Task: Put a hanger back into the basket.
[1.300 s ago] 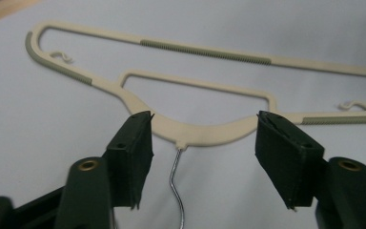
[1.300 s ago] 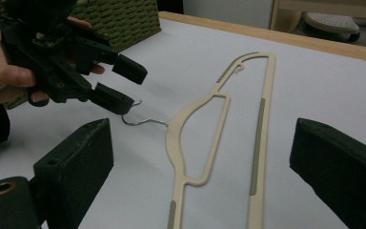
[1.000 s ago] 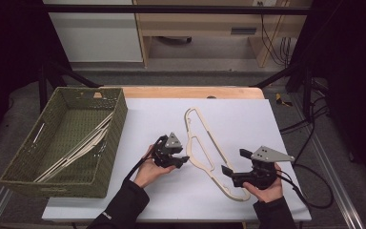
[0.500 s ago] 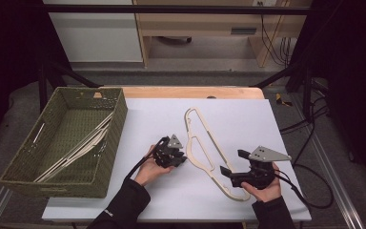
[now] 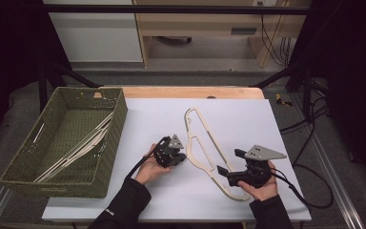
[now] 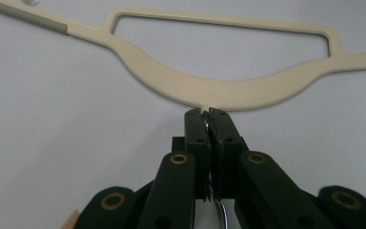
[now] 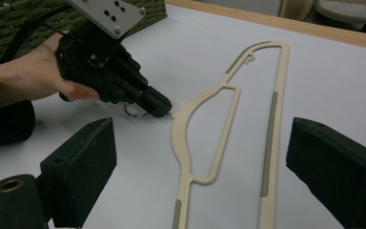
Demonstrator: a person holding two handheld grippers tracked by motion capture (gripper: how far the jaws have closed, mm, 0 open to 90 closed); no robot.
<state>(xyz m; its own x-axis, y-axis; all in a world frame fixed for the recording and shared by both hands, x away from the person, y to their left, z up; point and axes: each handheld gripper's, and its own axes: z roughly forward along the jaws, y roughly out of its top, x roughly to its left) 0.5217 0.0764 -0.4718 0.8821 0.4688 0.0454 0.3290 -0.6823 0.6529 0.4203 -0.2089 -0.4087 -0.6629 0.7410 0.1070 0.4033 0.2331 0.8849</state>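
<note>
1. White surface (image 5: pixel 171 200), centre of the high view, with a dark room beyond: it carries one cream hanger (image 5: pixel 209 152) lying flat.
2. Hanger: long axis runs from upper centre down to lower right. Its metal hook (image 7: pixel 134 110) points left from the curved neck.
3. Left gripper (image 5: pixel 175 157): fingers have just been closing and now stand pressed together on the hook, right at the neck of the hanger (image 6: pixel 209 90). This hand is the nearer one.
4. Right gripper (image 5: pixel 225 171): fingers spread wide, holding nothing, set over the lower right end of the hanger (image 7: pixel 228 133).
5. Green woven basket (image 5: pixel 109 143), left of frame, well apart: holds other hangers (image 5: pixel 78 148).
</note>
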